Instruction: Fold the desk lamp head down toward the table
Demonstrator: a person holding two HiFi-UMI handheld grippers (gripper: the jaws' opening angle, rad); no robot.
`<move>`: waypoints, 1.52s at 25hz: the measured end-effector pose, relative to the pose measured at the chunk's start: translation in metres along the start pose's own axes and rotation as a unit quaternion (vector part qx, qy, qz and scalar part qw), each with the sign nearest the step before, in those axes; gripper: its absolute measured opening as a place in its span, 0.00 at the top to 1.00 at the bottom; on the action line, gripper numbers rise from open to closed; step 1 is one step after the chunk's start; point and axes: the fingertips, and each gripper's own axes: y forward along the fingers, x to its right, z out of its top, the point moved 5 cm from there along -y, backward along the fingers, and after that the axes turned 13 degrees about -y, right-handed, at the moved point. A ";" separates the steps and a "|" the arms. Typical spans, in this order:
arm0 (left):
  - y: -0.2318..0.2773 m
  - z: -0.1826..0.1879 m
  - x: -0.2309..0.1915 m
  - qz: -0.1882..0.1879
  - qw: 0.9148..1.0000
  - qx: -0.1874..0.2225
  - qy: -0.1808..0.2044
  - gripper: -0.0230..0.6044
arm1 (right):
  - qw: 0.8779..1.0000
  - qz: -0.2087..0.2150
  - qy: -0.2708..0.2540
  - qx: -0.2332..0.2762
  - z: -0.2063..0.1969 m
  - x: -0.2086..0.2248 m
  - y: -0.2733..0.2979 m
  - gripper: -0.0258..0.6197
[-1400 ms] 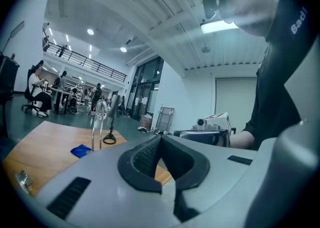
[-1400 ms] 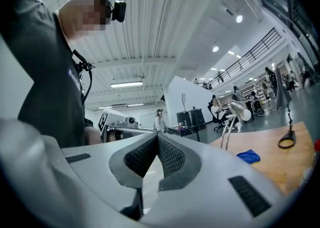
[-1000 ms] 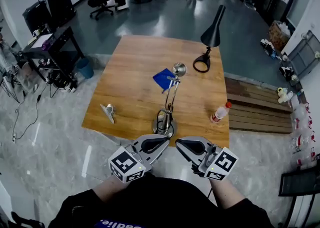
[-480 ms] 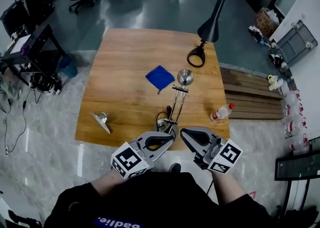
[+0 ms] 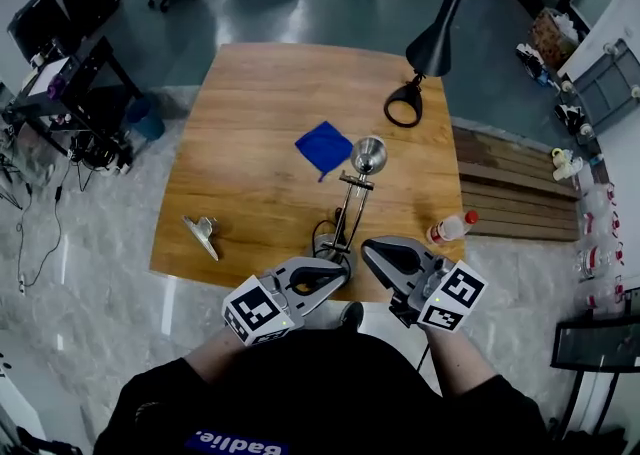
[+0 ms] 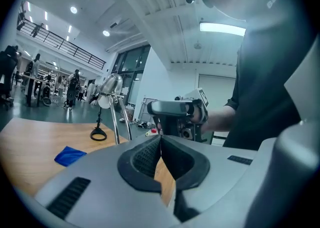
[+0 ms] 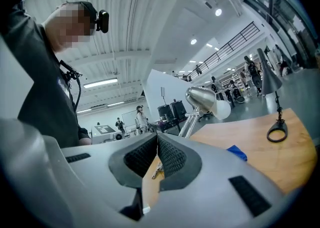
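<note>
A silver desk lamp stands at the table's near edge, with its head (image 5: 368, 155) raised on a slanted arm (image 5: 349, 205) above the round base (image 5: 324, 241). My left gripper (image 5: 343, 265) is shut and empty, with its tip just in front of the base. Just right of the base, my right gripper (image 5: 368, 247) is also shut and empty. The two face each other. In the left gripper view the shut gripper (image 6: 161, 140) has the lamp head (image 6: 111, 85) up to its left. In the right gripper view the lamp head (image 7: 202, 98) shows beyond the shut gripper (image 7: 157, 139).
A wooden table (image 5: 260, 103) holds a blue cloth (image 5: 325, 148), a black lamp (image 5: 432, 45) at the far right, a plastic bottle (image 5: 450, 229) near the right edge and a small metal piece (image 5: 203, 234) at the near left. Chairs and equipment stands surround the table.
Both grippers have come forward, from in front of the table edge to either side of the silver lamp's base. Their jaws stayed shut.
</note>
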 end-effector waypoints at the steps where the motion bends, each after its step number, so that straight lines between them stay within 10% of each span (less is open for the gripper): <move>1: 0.001 -0.004 -0.002 0.006 1.000 -0.003 -0.004 0.95 | 1.000 0.005 0.003 -0.002 -0.002 0.002 0.000 0.95; 20: 0.008 -0.066 -0.061 0.089 0.994 -0.054 -0.033 0.81 | 0.999 -0.023 0.017 -0.041 -0.011 0.037 0.010 0.85; 38: 0.048 -0.090 -0.084 0.061 0.994 -0.092 0.013 0.69 | 0.994 -0.015 0.097 -0.054 0.004 0.059 0.028 0.75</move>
